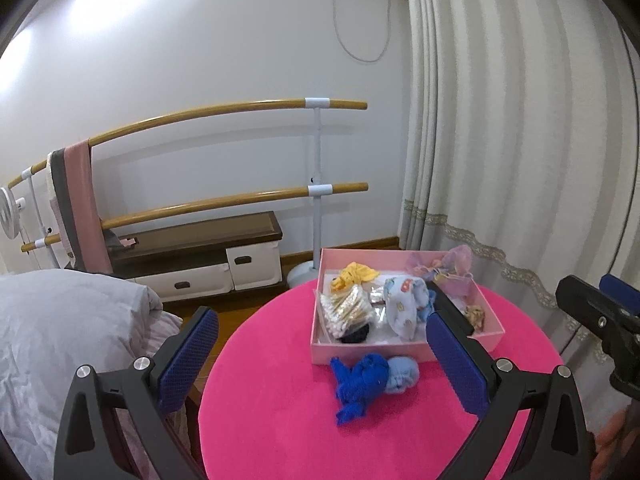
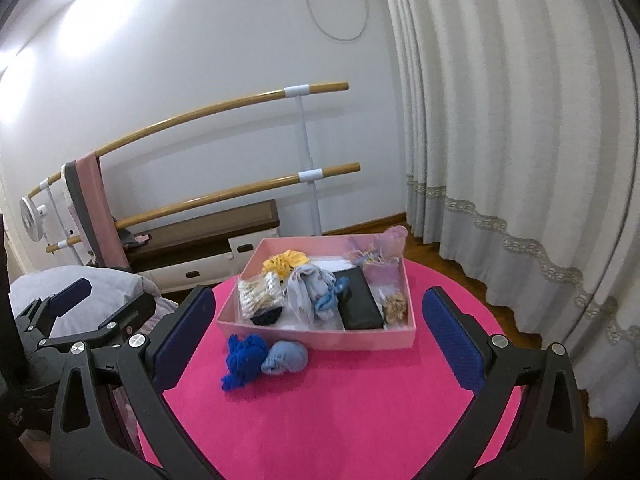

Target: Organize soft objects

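Round pink bench (image 1: pixel 400 440) with a pink box (image 1: pixel 372 348) sitting on its far half, and everything here is easiest to place off that box; right in front of its near wall, outside it on the bench, lie two balled-up soft things touching each other: a dark blue sock bundle (image 1: pixel 360 380) and a light blue sock ball (image 1: pixel 402 372) just to its right.

Inside the box, at the left end, there's a clear pack of cotton swabs (image 1: pixel 348 308) with something small and black (image 1: pixel 354 334) tucked at the near wall beside it; a yellow scrunchie (image 1: pixel 356 274) sits toward the far wall; a white patterned cloth (image 1: pixel 404 304) is heaped in the middle; a black flat case (image 2: pixel 360 300) lies right of the cloth; a tan scrunchie (image 2: pixel 394 306) is in the near right corner; a sheer purple pouch (image 1: pixel 448 268) pokes up over the far right corner.

Left hand-held gripper (image 1: pixel 320 344) hovers over the near side of the box, blue pads spread wide, nothing between them; right hand-held gripper (image 2: pixel 316 320) is the same deal, wide apart and empty, just this side of the box.

Behind the box there's a double wooden barre (image 1: pixel 224 112) with a pink towel (image 1: pixel 84 208) hung on it, curtains (image 1: pixel 520 120) to the right.
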Motion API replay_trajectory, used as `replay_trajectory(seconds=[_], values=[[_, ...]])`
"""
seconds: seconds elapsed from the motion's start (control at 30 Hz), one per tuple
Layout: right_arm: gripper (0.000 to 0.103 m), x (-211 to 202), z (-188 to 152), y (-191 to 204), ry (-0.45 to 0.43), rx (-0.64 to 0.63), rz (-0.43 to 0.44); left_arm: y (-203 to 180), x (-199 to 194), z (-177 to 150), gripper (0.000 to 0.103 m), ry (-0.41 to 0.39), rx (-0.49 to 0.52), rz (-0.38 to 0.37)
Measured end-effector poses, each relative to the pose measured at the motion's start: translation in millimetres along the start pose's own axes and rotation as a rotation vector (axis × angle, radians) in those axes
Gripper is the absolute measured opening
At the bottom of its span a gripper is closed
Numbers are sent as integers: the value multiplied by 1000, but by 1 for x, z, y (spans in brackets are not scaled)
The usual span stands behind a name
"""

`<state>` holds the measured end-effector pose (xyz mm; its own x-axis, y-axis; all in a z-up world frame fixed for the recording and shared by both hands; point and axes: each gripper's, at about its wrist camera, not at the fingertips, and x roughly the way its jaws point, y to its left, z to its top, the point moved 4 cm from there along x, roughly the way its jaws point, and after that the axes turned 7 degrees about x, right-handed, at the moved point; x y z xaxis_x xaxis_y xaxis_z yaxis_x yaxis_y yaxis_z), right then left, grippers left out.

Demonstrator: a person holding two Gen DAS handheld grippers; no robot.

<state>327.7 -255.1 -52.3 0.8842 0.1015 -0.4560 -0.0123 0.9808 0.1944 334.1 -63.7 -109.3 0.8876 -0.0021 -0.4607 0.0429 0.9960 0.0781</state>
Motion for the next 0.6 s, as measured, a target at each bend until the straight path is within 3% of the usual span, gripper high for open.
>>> replay_trajectory(seconds=[0.17, 0.6], values=[[103, -18, -15, -7, -4, 9, -22, 1, -24, -15, 103, 15, -14, -25], [103, -35, -44, -12, 31, 13, -42, 3, -66, -29, 103, 24, -1, -7]])
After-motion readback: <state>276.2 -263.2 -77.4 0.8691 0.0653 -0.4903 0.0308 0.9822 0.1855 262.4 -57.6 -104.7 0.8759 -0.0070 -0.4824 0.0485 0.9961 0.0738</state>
